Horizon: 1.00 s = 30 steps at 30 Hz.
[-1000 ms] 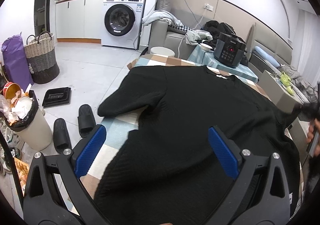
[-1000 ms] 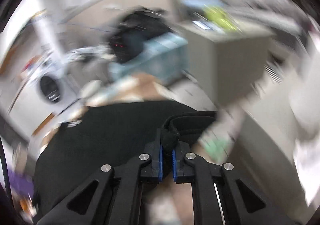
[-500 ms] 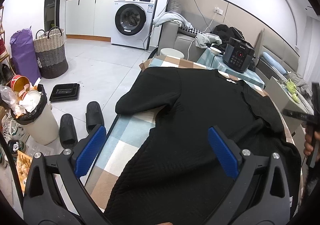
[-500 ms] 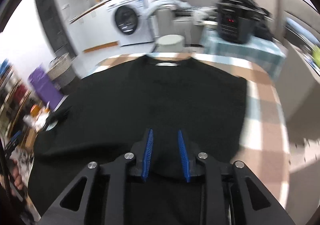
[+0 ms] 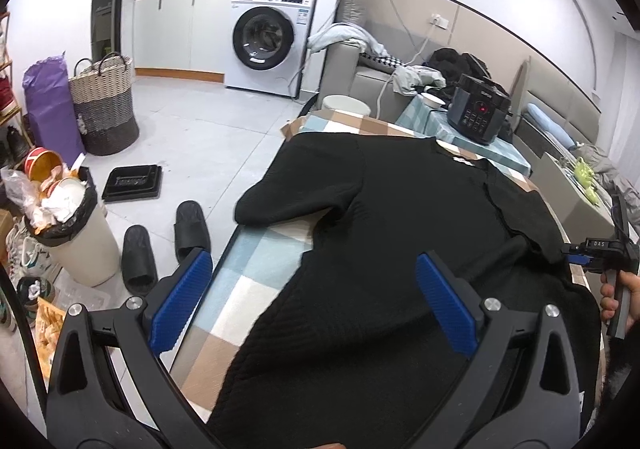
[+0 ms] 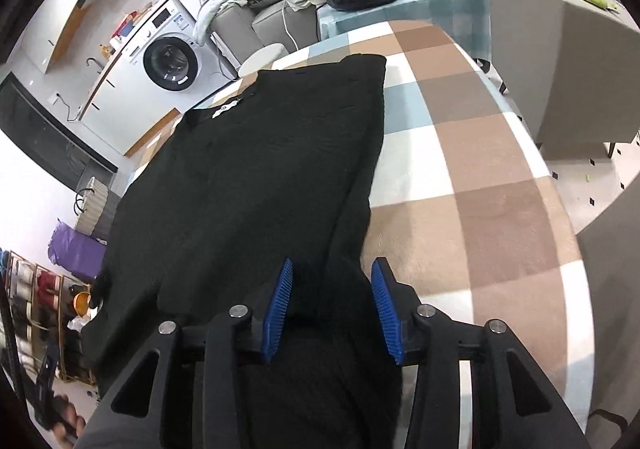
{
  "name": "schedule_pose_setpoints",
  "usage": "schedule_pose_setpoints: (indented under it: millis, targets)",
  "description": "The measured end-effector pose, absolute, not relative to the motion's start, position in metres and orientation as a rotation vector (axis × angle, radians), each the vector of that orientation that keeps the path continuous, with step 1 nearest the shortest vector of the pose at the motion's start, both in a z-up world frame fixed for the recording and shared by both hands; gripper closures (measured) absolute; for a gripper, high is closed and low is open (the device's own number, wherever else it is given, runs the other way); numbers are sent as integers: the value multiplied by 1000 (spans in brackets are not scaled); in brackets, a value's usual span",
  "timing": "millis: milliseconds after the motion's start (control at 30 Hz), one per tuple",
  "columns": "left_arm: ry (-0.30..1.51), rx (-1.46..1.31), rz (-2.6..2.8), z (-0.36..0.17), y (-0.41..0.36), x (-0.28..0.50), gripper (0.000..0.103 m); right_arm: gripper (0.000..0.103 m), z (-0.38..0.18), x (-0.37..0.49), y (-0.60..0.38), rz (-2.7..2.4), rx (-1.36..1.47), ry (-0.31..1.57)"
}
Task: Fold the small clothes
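**Sweater flat on the checked table, both grippers above it**

Black sweater (image 5: 400, 233) lies spread over the checked tablecloth (image 6: 472, 169), collar toward the pressure cooker (image 5: 478, 113); its right side is folded inward, one sleeve (image 5: 296, 193) reaching the table's edge; left gripper (image 5: 312, 301) stands wide open above the hem, pads clear of the cloth; right gripper (image 6: 331, 311) has its jaws opening, dark fabric lying between them, unpinched.

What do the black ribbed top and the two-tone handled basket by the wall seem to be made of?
Black ribbed top: apparently a soft matte knit, since fine ridges cross it and it drapes limply. Two-tone handled basket: apparently woven wicker or rope, with visible plaited rows, pale above and dark below; the exact fibre is unclear.
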State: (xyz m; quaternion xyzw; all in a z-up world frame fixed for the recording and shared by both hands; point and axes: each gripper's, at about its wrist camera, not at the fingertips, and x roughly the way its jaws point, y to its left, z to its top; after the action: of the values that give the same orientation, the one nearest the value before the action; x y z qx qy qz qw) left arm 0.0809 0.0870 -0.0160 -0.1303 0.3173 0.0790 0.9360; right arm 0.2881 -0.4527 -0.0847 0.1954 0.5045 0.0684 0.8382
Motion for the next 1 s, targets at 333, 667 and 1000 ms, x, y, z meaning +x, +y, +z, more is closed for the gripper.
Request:
schedule_pose_setpoints:
  millis: [333, 667, 1000]
  targets:
    - [668, -322, 221, -22, 114, 83, 2, 97, -67, 284, -447, 57, 278, 1024]
    - [697, -400, 270, -37, 150, 105, 2, 73, -62, 276, -448, 24, 224, 1052]
    - [767, -495, 319, -73, 199, 154, 2, 61, -19, 222, -446, 39, 291, 915]
